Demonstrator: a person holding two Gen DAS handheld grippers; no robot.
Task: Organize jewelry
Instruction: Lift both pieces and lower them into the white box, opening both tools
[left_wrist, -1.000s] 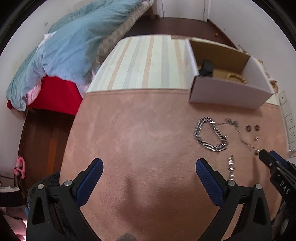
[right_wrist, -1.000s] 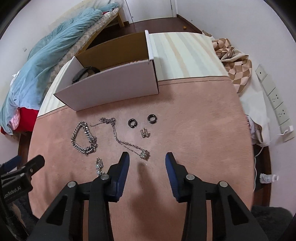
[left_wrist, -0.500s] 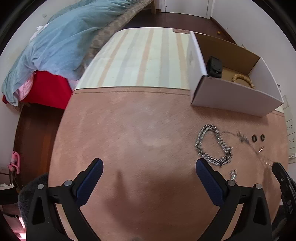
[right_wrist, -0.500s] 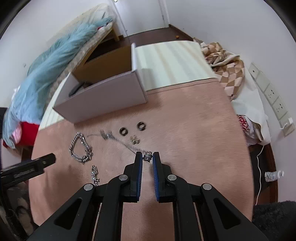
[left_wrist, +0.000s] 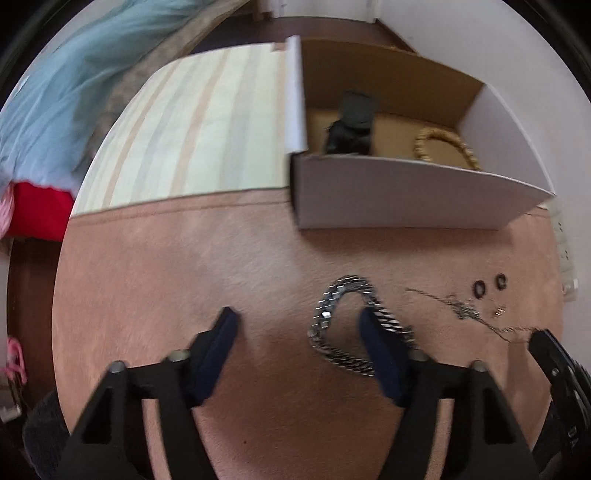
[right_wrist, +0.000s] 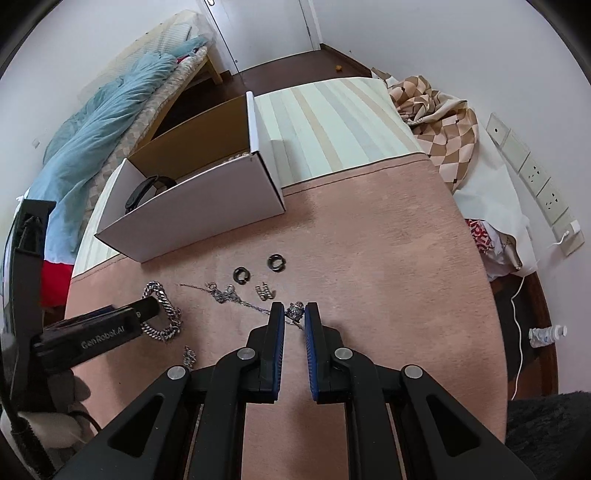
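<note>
My right gripper is shut on the pendant of a thin silver necklace, whose chain trails left on the pink cloth. My left gripper is open, its right finger over a chunky silver chain bracelet, also in the right wrist view. Two black rings, a small silver clasp piece and a small silver charm lie on the cloth. An open white box holds a black band and a beaded bracelet.
The pink cloth covers the near table; a striped cloth lies behind the box. A checked fabric is heaped at the right edge. A bed with a blue quilt stands at the far left. Wall sockets are at the right.
My left gripper moved right and forward over the chunky bracelet, its fingers narrowing. My right gripper closed on the necklace pendant and has drawn the chain a little.
</note>
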